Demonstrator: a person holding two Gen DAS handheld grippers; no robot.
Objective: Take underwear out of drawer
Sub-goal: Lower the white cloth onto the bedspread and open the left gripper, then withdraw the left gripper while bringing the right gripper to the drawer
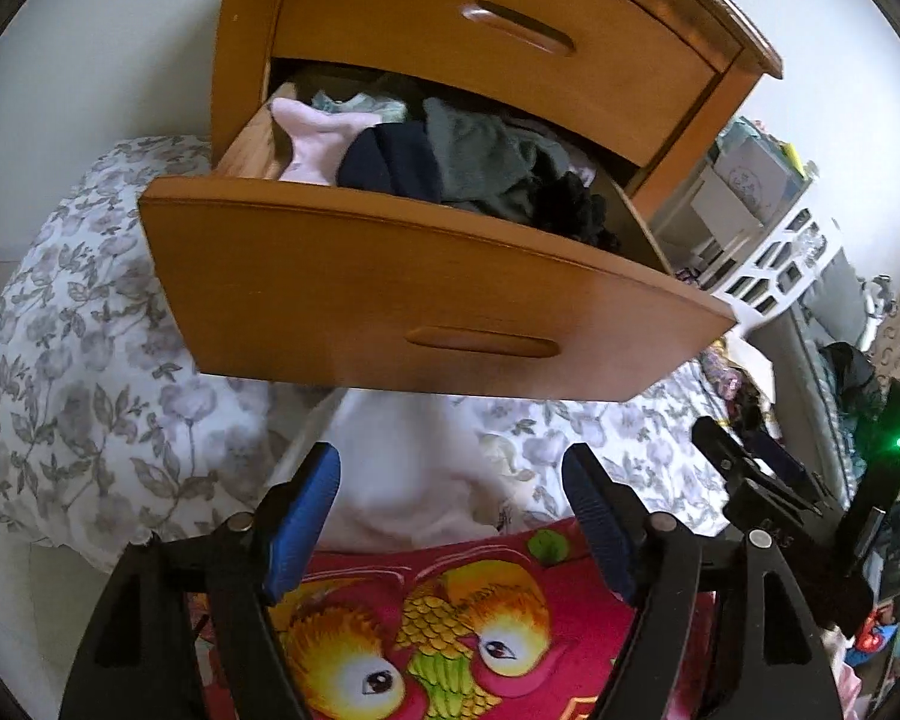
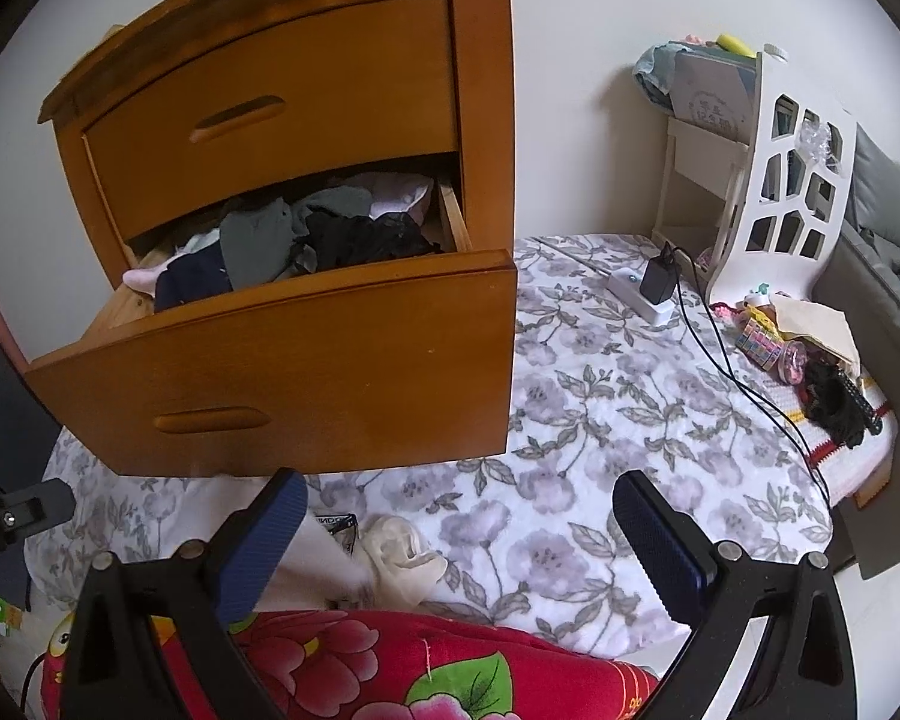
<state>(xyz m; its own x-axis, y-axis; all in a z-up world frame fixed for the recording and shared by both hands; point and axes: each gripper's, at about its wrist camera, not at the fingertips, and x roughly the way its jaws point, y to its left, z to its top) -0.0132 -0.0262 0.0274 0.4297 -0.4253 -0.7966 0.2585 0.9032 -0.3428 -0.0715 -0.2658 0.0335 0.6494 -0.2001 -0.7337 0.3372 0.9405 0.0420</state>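
The lower drawer (image 1: pixel 390 294) (image 2: pixel 306 360) of a wooden nightstand is pulled out and stuffed with underwear: pink (image 1: pixel 318 144), navy (image 1: pixel 390 162), grey-green (image 1: pixel 486 156) (image 2: pixel 252 246) and black lace (image 1: pixel 576 210) (image 2: pixel 360 237) pieces. A white garment (image 1: pixel 402 468) lies on the bed below the drawer front, and a cream piece (image 2: pixel 402 558) lies nearby. My left gripper (image 1: pixel 450 510) is open, below the drawer front and over the white garment. My right gripper (image 2: pixel 456 534) is open and empty, low in front of the drawer's right corner.
The top drawer (image 1: pixel 510 36) is closed. A floral bedspread (image 2: pixel 600 408) covers the bed, with a red patterned blanket (image 2: pixel 390 660) at the near edge. A charger and cable (image 2: pixel 654 282), a white lattice shelf (image 2: pixel 780 180) and small clutter (image 2: pixel 798 354) sit to the right.
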